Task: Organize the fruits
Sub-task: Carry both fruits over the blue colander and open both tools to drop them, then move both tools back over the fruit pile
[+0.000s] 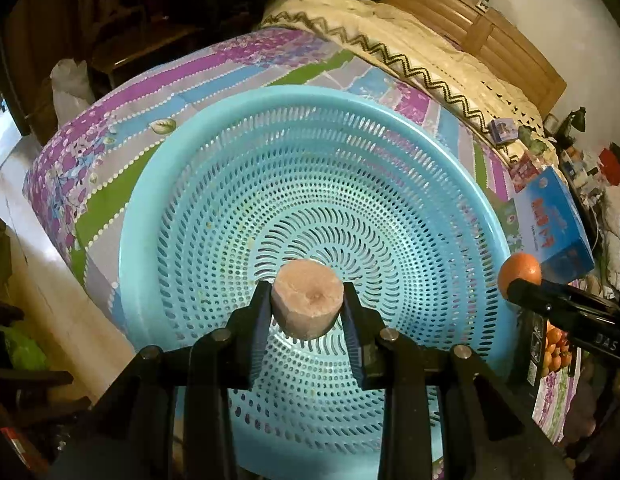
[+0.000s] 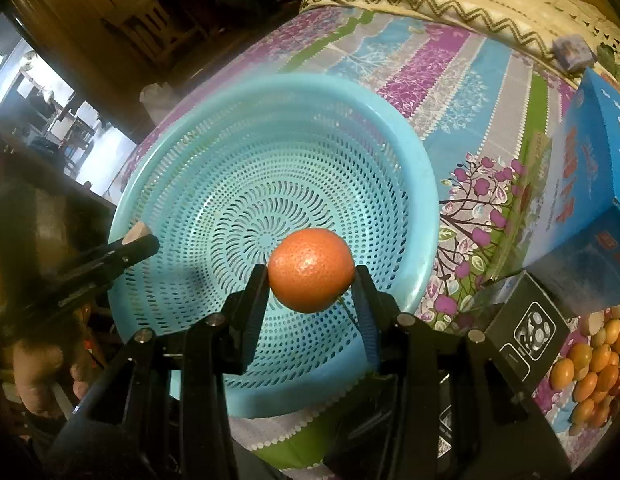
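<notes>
Right wrist alone shows, perhaps, small fruits (image 2: 593,372) beside basket (image 2: 421,184).

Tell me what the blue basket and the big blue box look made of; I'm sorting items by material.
Blue basket: moulded plastic by the look, smooth and slightly glossy, pierced with regular holes and curved slots. Blue box: probably printed cardboard, with flat panels, crisp folded edges and a faint sheen.

You have one round, perforated light-blue plastic basket (image 1: 158,216) (image 2: 421,184); one orange round fruit (image 2: 311,270) (image 1: 519,270); one pale pinkish-tan blunt-ended fruit (image 1: 307,299) (image 2: 136,231); one tall blue cardboard box (image 2: 589,184) (image 1: 549,224) far right; one small black printed box (image 2: 527,332); a heap of small orange fruits (image 2: 593,368) (image 1: 555,350) near right, too many to count.
</notes>
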Motion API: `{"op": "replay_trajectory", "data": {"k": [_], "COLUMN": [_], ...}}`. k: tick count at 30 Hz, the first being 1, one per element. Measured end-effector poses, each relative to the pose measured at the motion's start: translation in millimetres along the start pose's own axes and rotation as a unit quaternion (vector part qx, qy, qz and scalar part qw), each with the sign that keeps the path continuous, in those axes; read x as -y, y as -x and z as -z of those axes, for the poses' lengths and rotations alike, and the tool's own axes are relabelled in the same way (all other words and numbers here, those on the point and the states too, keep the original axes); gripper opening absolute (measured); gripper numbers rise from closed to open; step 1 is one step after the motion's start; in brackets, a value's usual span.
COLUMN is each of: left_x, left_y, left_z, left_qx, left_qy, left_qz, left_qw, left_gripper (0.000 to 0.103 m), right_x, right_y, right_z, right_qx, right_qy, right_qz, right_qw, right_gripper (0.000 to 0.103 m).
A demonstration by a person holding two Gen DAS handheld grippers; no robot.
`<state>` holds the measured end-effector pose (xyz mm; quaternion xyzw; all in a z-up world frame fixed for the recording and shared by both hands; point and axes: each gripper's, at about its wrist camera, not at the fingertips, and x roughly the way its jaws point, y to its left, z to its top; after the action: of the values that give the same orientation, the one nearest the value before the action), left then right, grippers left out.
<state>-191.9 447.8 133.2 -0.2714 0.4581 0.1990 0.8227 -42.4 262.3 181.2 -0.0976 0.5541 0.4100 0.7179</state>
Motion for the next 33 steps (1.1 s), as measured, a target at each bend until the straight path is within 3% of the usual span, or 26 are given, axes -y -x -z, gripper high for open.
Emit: {"op": "replay_trajectory", "data": {"k": [2,3,4,6,11,13,15,19,23,26,27,31,33], "left_x": [-1,-1,-1,-1,-3,-3,0,19,68,122,139,212,245], "left_y": [-4,-4,-5,-6,-6,-4,3,33,60,71,72,67,54], "left_z": [1,1,1,2,3,3,5,12,25,44,51,91,118], "left_qx": [-0.007,-0.008,-0.009,-0.012,-0.012,-0.008,0.007,0.083,0.15,0.169,0.166,0.13,0.088], "left_qy": [0.001,0.001,0.0,0.001,0.006,0.009,0.008,-0.001,-0.049,-0.105,-0.123,-0.212,-0.25], "left_qz": [0.0,0.0,-0.001,-0.002,-0.001,0.002,0.009,0.027,0.064,0.116,0.139,0.206,0.232], "left_qw": [1.0,1.0,1.0,0.9999,0.9999,0.9999,0.9999,0.9962,0.9854,0.973,0.9685,0.9465,0.936], "left_gripper": [0.045,0.05,0.051,0.053,0.054,0.054,0.054,0.054,0.062,0.075,0.079,0.079,0.079], "right_x": [0,0,0,-2,-3,-4,-7,-1,26,64,81,159,188], "right_y": [0,0,0,2,13,26,42,80,105,114,116,118,121], "right_z": [0,0,0,0,2,6,14,54,112,163,179,242,266], "right_qx": [-0.001,0.0,0.002,0.006,0.033,0.065,0.097,0.165,0.2,0.205,0.201,0.165,0.157], "right_qy": [-0.001,0.0,0.0,0.003,0.007,0.016,0.028,0.048,0.032,-0.008,-0.031,-0.142,-0.192], "right_qz": [-0.002,-0.002,-0.003,-0.004,-0.011,0.004,0.018,0.07,0.116,0.156,0.167,0.2,0.198], "right_qw": [1.0,1.0,1.0,1.0,0.999,0.998,0.995,0.983,0.972,0.966,0.965,0.955,0.948], "right_gripper": [0.044,0.049,0.057,0.061,0.061,0.061,0.061,0.061,0.061,0.061,0.061,0.06,0.06]}}
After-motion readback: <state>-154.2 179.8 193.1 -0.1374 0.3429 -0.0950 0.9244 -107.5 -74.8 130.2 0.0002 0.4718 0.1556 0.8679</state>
